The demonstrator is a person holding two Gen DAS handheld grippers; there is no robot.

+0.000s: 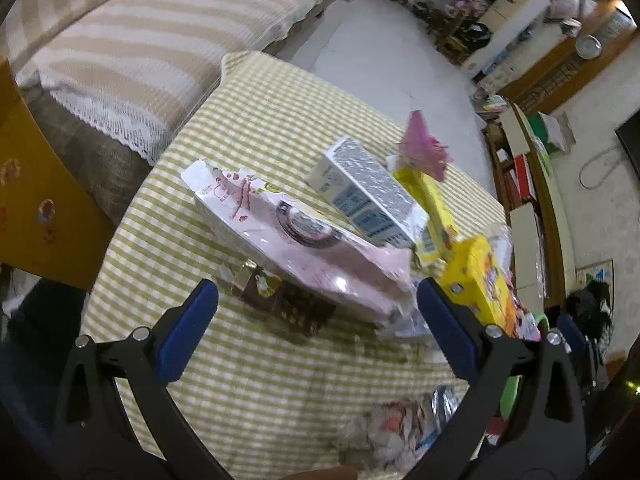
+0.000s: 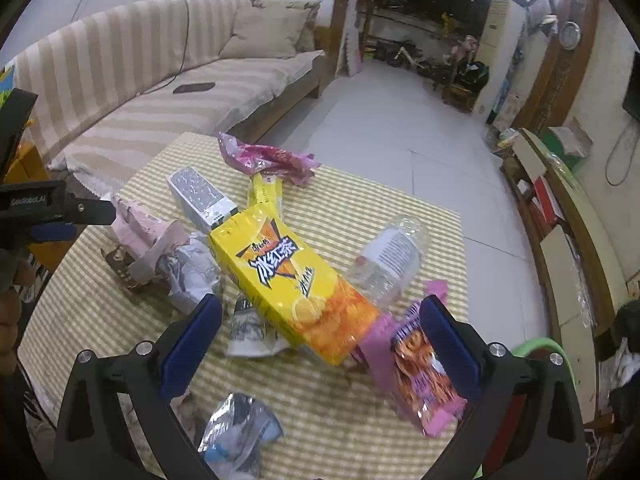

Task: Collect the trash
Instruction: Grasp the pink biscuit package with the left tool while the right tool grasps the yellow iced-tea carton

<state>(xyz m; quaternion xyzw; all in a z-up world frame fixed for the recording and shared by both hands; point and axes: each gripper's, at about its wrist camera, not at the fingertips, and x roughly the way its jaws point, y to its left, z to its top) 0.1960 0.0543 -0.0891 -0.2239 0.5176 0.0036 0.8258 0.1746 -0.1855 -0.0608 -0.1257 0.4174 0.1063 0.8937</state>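
Left wrist view: the left gripper (image 1: 318, 312) hangs over the checked tablecloth (image 1: 256, 128) with its blue pads spread wide and nothing between them. Just ahead lies a pink snack bag (image 1: 304, 240) resting partly on a brown wrapper (image 1: 288, 300); a white carton (image 1: 364, 192) sits behind it, and a yellow box (image 1: 480, 276) lies to the right. Right wrist view: the right gripper (image 2: 320, 334) is likewise spread wide and empty. The yellow box (image 2: 292, 280) lies between and ahead of its fingers, a pink chip packet (image 2: 420, 380) touching the right pad, a clear plastic bottle (image 2: 392, 256) beyond, and a silver wrapper (image 2: 240, 432) nearest the camera.
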